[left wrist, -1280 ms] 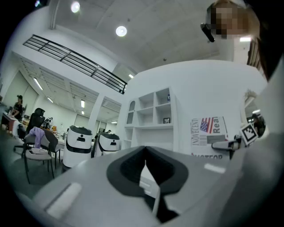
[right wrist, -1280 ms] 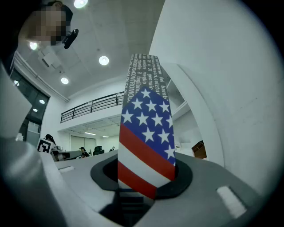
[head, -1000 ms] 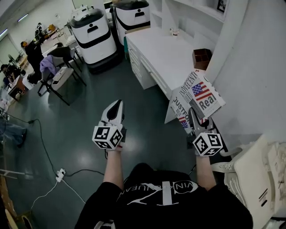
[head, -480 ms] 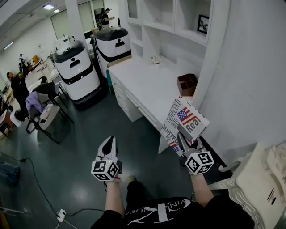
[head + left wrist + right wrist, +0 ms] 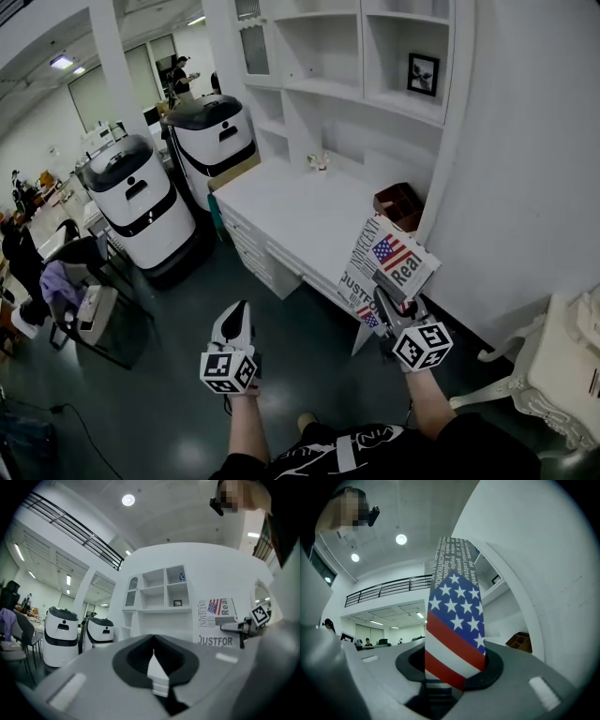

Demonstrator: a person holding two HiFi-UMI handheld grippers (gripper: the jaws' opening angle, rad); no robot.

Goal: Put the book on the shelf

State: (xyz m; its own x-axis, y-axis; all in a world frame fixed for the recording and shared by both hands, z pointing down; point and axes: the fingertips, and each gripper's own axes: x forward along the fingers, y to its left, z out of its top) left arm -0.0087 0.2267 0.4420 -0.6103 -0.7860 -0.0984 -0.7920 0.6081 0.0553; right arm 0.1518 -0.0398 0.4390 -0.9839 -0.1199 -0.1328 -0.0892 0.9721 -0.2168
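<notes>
Facing white desk, wall shelves

We see mostly white, with one bright book
Its cover shows a red, white and blue stars-and-stripes flag and black lettering on white; the shelf and desk are white, the small box looks reddish brown, the floor dark grey-green, the two rounded machines white with black bands

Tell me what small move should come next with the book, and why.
Probably carry the book forward and up toward the open shelf compartments above the white desk: the right gripper is clamped on it, upright, in front of the desk and below the shelves.
</notes>
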